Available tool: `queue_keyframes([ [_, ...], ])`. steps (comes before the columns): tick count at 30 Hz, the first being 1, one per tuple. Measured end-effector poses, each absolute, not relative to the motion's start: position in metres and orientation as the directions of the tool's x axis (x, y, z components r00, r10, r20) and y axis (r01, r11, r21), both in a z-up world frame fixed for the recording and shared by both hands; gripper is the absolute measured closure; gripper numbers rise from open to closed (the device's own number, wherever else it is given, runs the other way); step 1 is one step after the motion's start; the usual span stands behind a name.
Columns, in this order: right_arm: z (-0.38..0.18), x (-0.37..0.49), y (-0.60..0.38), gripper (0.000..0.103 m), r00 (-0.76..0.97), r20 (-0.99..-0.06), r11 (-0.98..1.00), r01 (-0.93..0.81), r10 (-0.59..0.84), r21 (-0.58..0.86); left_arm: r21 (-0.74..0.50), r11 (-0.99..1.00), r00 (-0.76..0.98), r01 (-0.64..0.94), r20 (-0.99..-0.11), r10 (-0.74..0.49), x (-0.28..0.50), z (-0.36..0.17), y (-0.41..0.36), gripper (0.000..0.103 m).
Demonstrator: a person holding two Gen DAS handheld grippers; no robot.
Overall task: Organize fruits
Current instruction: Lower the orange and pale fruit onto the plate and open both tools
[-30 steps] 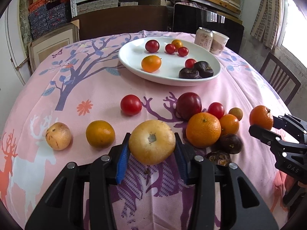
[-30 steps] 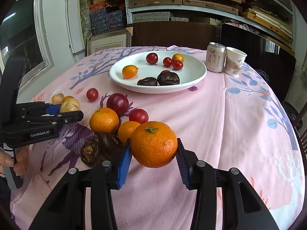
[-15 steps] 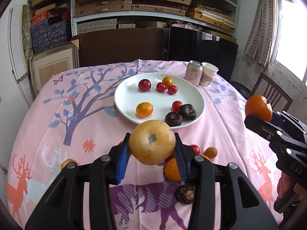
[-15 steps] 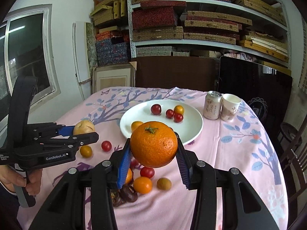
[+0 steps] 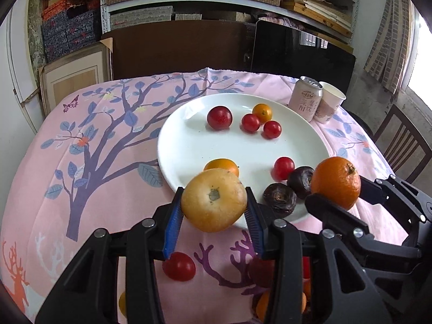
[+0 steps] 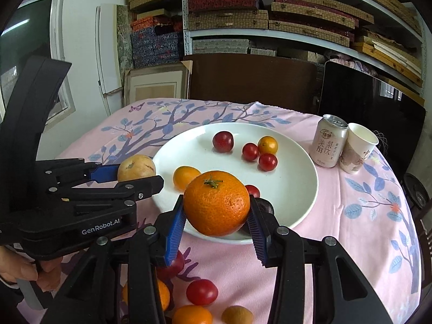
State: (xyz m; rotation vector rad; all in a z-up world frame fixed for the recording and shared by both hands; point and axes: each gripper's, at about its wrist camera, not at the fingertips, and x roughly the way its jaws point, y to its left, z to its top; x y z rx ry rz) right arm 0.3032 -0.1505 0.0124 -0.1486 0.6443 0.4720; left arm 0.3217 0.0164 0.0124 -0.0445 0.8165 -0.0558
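Note:
My left gripper [image 5: 213, 210] is shut on a yellow-brown round fruit [image 5: 213, 199] and holds it in the air at the near edge of the white plate [image 5: 186, 145]. My right gripper [image 6: 216, 216] is shut on an orange [image 6: 216, 202] and holds it above the plate's near rim [image 6: 302, 210]. The orange also shows in the left wrist view [image 5: 335, 182]. The yellow fruit also shows in the right wrist view [image 6: 136, 168]. The plate holds red tomatoes [image 5: 219, 117], small orange fruits [image 5: 262, 112] and two dark wrinkled fruits [image 5: 279, 196].
A drink can [image 5: 306, 98] and a paper cup [image 5: 328, 105] stand at the plate's far right. Loose tomatoes [image 6: 202, 292] and small oranges [image 6: 191, 314] lie on the pink cloth [image 5: 67, 178] below the grippers. A chair [image 5: 399, 145] is at the right.
Both grippers lifted their fruits off the cloth and moved forward toward the plate. They now sit close together at its near rim.

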Motion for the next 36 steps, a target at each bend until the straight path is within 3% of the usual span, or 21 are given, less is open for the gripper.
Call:
queue_keyframes([
  [8,-0.01,0.333,-0.134,0.057,0.659,-0.666,0.867,-0.496,0.348,-0.037,-0.044,0.999,0.683,0.019,-0.729,-0.046,0.35,0.004,0.019,0.061],
  [10,-0.014,0.334,-0.132,0.057,0.669,-0.666,0.868,-0.492,0.33,-0.065,-0.03,0.999,0.687,0.012,-0.726,-0.031,0.353,0.003,0.016,0.052],
  [11,-0.016,0.335,-0.131,0.057,0.672,-0.667,0.869,-0.489,0.321,-0.075,-0.027,1.0,0.698,0.008,-0.716,-0.025,0.353,0.004,0.015,0.04],
  [12,-0.017,0.335,-0.132,0.057,0.67,-0.67,0.87,-0.488,0.318,-0.075,-0.02,1.0,0.712,-0.001,-0.702,-0.014,0.352,0.005,0.015,0.035],
  [36,0.011,0.282,-0.205,0.05,0.703,-0.614,0.912,-0.404,0.359,0.071,-0.027,1.0,0.727,0.01,-0.686,-0.026,0.282,0.025,0.005,0.03],
])
